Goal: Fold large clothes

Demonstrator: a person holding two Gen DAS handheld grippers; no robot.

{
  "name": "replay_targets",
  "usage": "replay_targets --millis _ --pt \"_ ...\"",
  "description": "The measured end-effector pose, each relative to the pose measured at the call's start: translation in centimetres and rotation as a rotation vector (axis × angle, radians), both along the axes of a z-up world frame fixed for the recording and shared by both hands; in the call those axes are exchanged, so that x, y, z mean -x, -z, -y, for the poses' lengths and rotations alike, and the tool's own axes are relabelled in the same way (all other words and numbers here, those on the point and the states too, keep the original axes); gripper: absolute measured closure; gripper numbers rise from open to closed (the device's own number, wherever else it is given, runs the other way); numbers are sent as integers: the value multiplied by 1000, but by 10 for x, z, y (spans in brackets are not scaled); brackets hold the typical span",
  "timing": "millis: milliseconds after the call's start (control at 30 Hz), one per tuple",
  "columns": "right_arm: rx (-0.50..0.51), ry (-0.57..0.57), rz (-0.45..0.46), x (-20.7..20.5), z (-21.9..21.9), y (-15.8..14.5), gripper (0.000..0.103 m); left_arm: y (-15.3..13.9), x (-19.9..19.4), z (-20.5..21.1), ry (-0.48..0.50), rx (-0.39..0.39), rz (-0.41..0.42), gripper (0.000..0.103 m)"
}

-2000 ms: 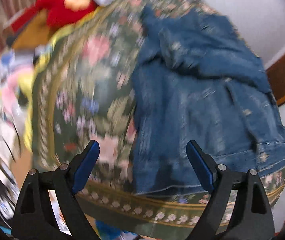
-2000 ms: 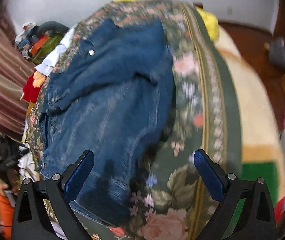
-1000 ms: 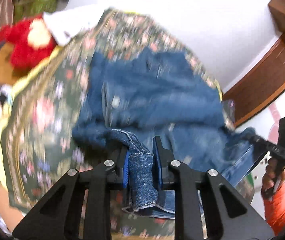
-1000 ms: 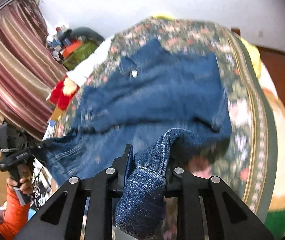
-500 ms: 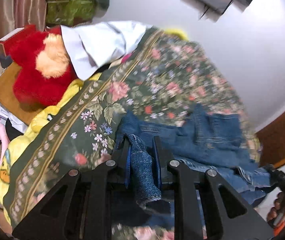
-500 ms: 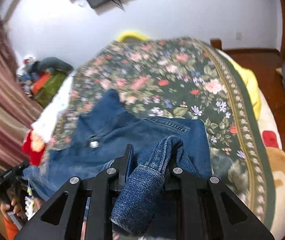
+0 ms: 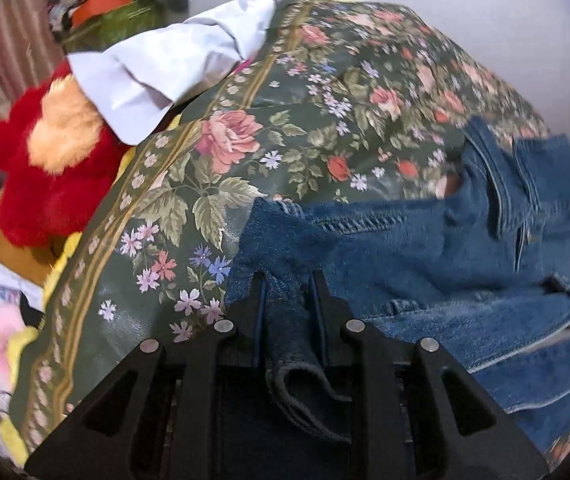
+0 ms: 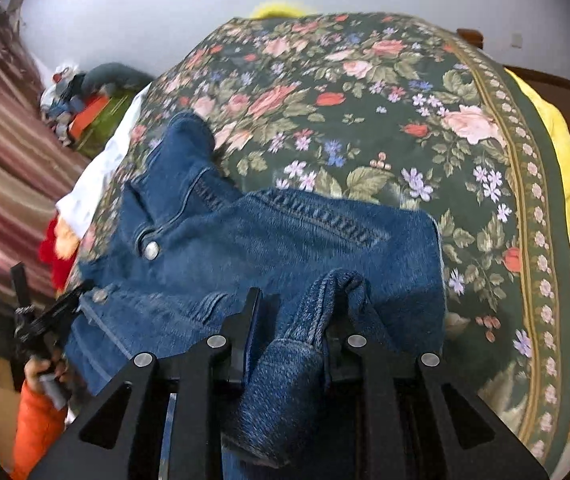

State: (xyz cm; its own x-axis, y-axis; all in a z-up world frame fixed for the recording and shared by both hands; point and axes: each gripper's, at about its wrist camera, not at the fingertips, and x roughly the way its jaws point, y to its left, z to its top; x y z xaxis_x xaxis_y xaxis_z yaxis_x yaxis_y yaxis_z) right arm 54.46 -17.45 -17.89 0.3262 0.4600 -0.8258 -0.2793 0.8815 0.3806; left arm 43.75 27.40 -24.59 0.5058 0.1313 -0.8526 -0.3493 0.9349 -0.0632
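A blue denim jacket lies folded over on a dark green floral bedspread. My left gripper is shut on a bunched denim edge at the jacket's left corner. The jacket also shows in the right wrist view, with a metal button near its collar. My right gripper is shut on a fold of denim at the jacket's right side, low over the bedspread. The left gripper shows at the far left there, held by a hand in an orange sleeve.
A red plush toy and a white garment lie at the bed's left edge. A clutter pile and striped curtain stand beyond. Yellow bedding lies along the right edge. A white wall is behind.
Both grippers closed on the jacket's lower edge, lifted it and carried it forward over the upper part. They are now lower, with the folded denim resting on the bedspread.
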Motion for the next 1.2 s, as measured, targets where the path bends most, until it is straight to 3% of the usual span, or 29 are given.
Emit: replay_targets --millis 100,200,267,300,333,433,567,767,933,1033,1133,1200 --pt "48 -1 31 10 7 -21 84 -2 0 -3 21 10 -23 78" --pt "168 91 118 19 25 -48 84 -10 4 -7 -2 54 -37 75" --pt "253 140 168 28 36 -63 84 -25 12 -11 -59 99 -22 59" --pt "258 131 173 33 40 -69 84 -36 18 -13 -93 105 -4 43" --pt "250 119 171 38 43 -72 84 -47 24 -14 -101 105 28 37" --pt "243 84 174 56 43 -79 84 -79 40 -14 -90 62 103 34" --pt "257 12 210 84 26 -83 84 -101 60 -2 -47 -7 115 29" --pt "272 -102 213 113 -13 -66 84 -82 81 49 127 -75 49 28" --pt "295 -170 157 118 -44 -31 84 -40 74 101 274 -182 -53 28" --pt "372 -180 183 114 -62 -16 83 -23 60 120 300 -265 -74 28" --pt "420 -225 256 106 -81 -15 84 -22 41 121 298 -293 -54 27" --pt "432 -245 249 91 -94 -12 84 -27 22 114 275 -302 -34 27"
